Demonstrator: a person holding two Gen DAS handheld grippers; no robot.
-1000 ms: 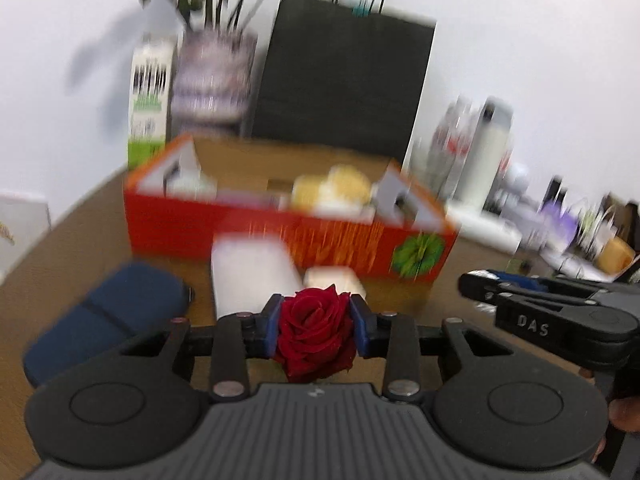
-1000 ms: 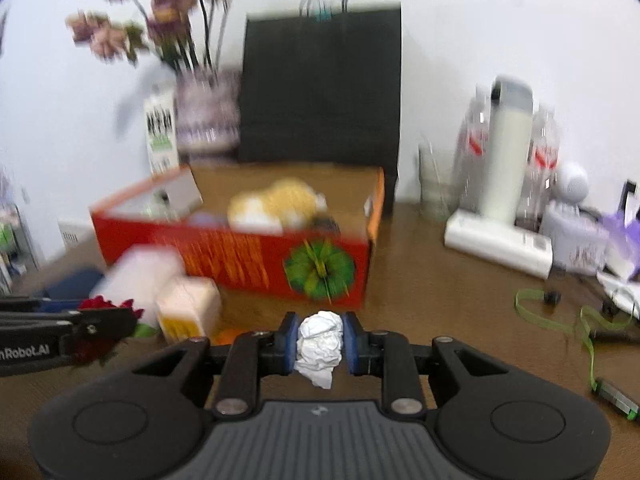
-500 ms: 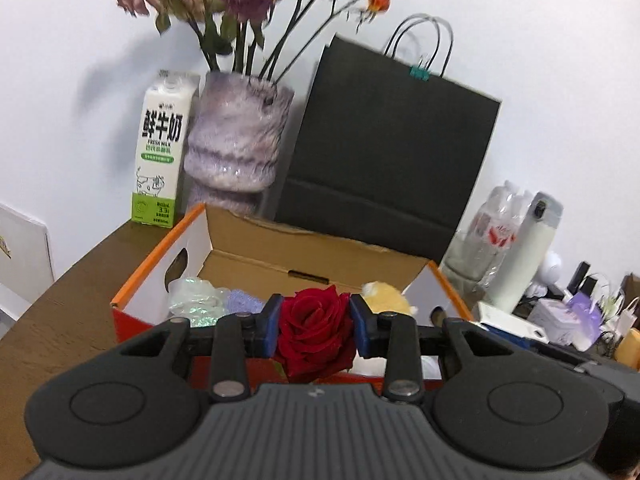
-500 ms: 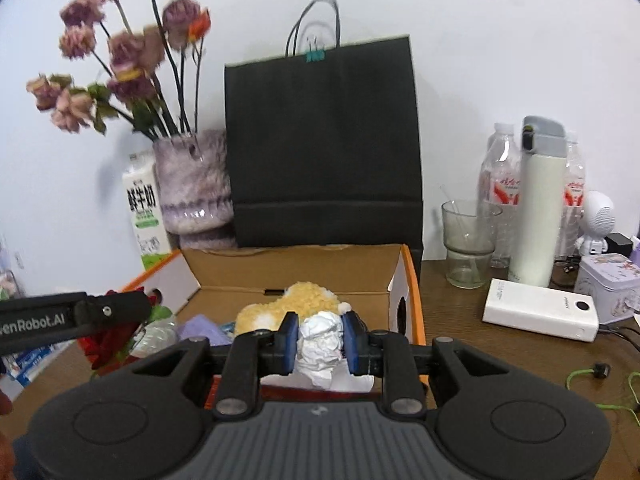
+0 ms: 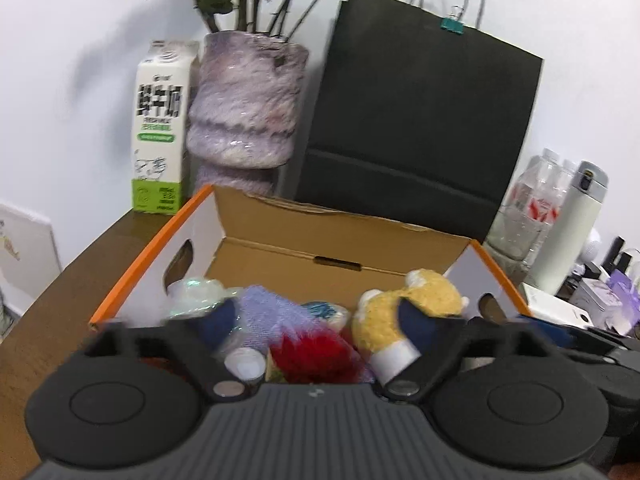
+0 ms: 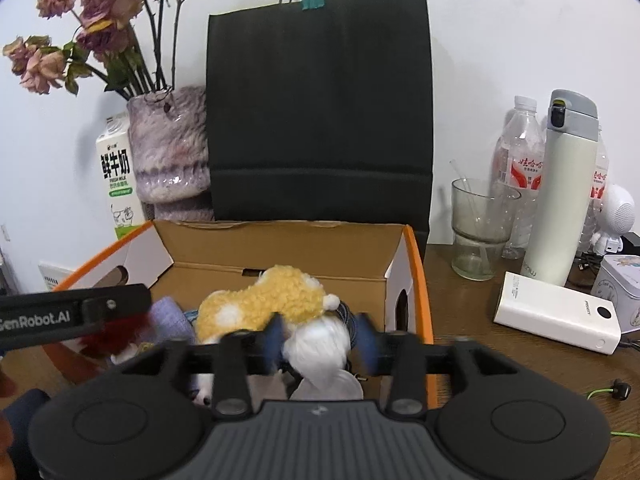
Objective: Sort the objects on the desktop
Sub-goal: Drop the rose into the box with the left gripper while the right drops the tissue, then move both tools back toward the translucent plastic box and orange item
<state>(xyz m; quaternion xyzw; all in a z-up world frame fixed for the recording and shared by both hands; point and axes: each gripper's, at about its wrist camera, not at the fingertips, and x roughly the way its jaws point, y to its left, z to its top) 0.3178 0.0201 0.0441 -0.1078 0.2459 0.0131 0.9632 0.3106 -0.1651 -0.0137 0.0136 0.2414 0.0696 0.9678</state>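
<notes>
An orange cardboard box (image 5: 152, 248) (image 6: 418, 276) stands open below both grippers. It holds a yellow plush toy (image 5: 408, 312) (image 6: 264, 304), a purple cloth (image 5: 272, 316) and other small items. My left gripper (image 5: 316, 324) is open over the box, and the red rose (image 5: 316, 356) is blurred between its spread fingers, free of them. My right gripper (image 6: 320, 338) is open, and the white crumpled paper ball (image 6: 318, 346) sits blurred between its fingers above the box. The left gripper also shows in the right wrist view (image 6: 72, 314) with the rose (image 6: 116, 332) under it.
Behind the box stand a black paper bag (image 6: 320, 100), a purple vase of dried flowers (image 6: 168, 148) and a milk carton (image 5: 160, 128). To the right are a glass (image 6: 480, 232), bottles, a white thermos (image 6: 564, 192) and a white power bank (image 6: 556, 312).
Both grippers have risen from the table to above the box, then opened. The rose and the paper ball have come free of the fingers and are dropping into the box.
</notes>
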